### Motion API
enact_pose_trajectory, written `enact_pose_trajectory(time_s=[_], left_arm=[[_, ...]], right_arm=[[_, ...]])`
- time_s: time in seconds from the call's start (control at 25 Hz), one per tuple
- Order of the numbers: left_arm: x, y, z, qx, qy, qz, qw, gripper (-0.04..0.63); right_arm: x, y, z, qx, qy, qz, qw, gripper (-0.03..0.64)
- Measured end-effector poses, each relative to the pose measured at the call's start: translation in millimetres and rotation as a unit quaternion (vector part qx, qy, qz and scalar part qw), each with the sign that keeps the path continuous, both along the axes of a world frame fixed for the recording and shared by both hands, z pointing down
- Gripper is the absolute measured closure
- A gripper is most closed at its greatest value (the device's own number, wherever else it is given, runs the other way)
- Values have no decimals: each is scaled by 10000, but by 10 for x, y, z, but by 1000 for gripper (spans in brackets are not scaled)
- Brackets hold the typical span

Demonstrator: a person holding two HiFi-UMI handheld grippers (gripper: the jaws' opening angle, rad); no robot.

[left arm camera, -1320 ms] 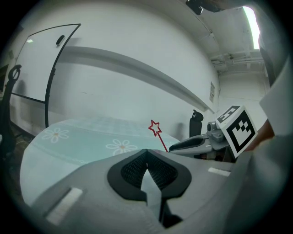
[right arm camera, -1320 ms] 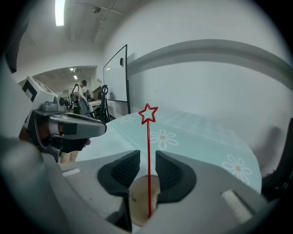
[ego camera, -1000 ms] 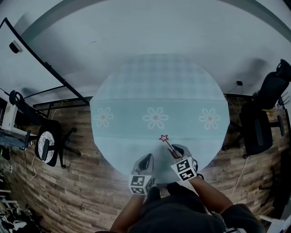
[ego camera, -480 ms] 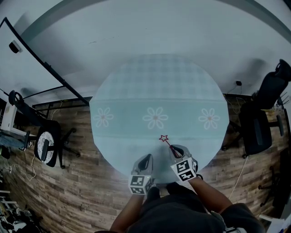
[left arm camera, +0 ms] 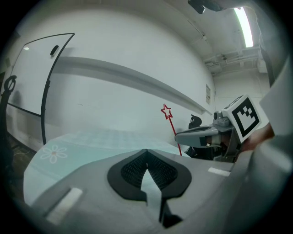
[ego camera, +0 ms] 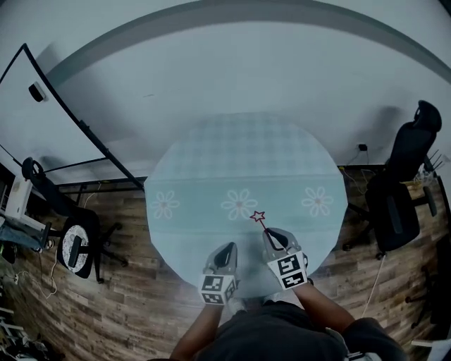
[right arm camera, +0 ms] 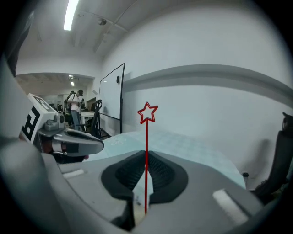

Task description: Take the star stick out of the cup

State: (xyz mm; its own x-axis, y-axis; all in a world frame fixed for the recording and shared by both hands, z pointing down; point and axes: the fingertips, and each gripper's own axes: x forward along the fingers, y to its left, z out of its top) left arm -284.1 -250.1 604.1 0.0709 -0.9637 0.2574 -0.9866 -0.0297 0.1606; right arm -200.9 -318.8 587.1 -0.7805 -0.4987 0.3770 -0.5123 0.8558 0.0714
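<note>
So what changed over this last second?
The head view shifted; the table looks smaller. The right gripper appears to have carried the star stick slightly toward the middle flower. Unchanged: right gripper shut on the stick, left gripper shut and empty beside it.

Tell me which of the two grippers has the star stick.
The right gripper: its jaws are shut on the thin red star stick, star end pointing out ahead. The left gripper is shut on nothing.

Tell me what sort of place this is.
Probably an office or lab workspace. A whiteboard stands by the wall, a black office chair sits on the wood floor, and a strip light runs along a bare ceiling.
</note>
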Motion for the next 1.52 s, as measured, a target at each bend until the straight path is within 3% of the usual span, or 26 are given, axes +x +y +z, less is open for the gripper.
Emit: enact_pose_trajectory(time_s=[0.36, 0.56, 1.52], left_arm=[[28, -276, -846, 872, -377, 202, 9953, 591], [39, -377, -1084, 1145, -498, 178, 9920, 591], [118, -322, -932, 991, -378, 288, 9939, 591]], right_arm=[[227, -249, -933, 755, -901, 557, 9915, 594], [380, -324, -1164, 912, -1264, 745, 9850, 595], [466, -244, -1091, 732, -1327, 847, 9848, 595]])
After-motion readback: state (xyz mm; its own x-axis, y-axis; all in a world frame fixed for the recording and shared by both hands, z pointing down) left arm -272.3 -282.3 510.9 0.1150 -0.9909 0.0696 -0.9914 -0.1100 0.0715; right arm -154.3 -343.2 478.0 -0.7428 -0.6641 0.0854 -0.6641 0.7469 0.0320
